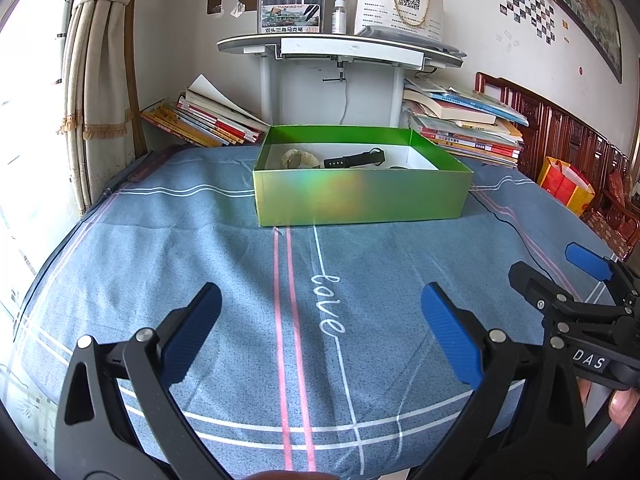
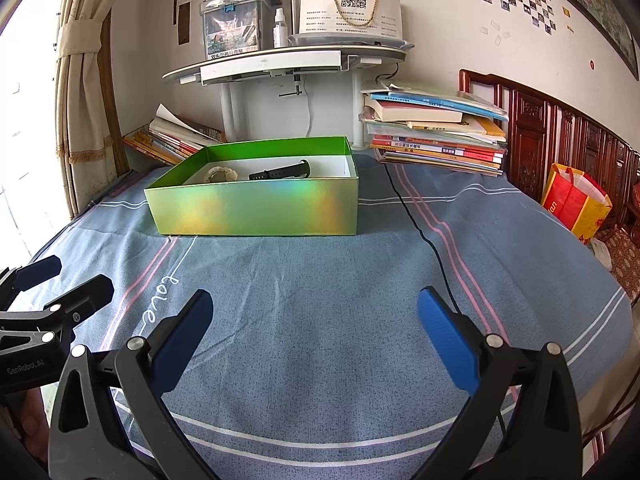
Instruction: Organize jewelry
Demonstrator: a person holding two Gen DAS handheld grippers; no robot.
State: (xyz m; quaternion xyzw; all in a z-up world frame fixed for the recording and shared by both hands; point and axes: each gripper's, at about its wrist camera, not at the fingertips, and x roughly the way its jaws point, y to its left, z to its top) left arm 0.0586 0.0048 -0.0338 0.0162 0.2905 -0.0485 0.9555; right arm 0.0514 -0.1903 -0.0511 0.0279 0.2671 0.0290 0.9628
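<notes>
Here, both tongs gape empty above the blue bedsheet (image 1: 200, 240): left gripper (image 1: 320, 320), right gripper (image 2: 314, 320); the green box (image 1: 360, 196) (black watch (image 1: 354, 159) inside) sits beyond.

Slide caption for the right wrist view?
Open right gripper above blue bedsheet, facing green box holding black watch.

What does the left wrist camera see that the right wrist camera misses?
Only the left wrist view shows the box's right inner wall and a dark item beside the strap. Only the right wrist view shows the black cable running toward the camera. Both show the green box, a pale bracelet, a black strap, and both open hand-held grippers.
</notes>
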